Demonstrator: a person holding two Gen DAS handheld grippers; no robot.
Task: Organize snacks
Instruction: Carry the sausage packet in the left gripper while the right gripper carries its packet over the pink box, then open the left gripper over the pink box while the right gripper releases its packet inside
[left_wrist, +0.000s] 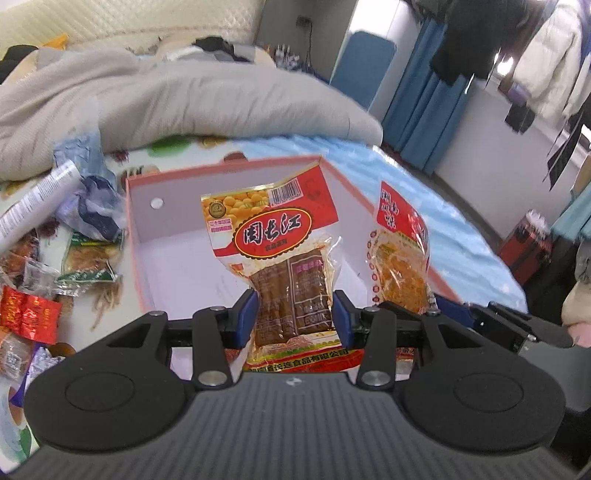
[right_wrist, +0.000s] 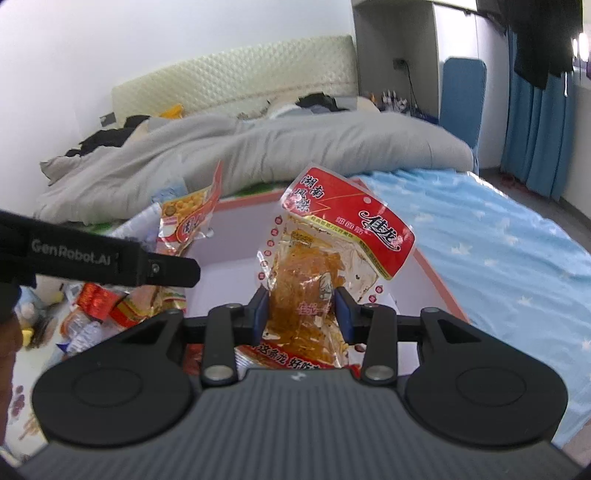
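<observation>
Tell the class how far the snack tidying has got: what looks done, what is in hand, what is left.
Done: nothing visible yet; the pink box shows only bare floor. In hand: the left tongs grip a brown tofu packet and the right tongs grip an orange strips packet, both above the box. Left: the loose snack packets on the bed beside it.

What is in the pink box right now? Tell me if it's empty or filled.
Empty as far as shown: the pink box shows bare white floor and walls. Both snack packets are still held above it, and they hide part of the floor.

Bed (left_wrist: 424, 206) carries pink box (left_wrist: 229, 173), loose snack packets (left_wrist: 92, 258), grey duvet (left_wrist: 184, 99)
</observation>
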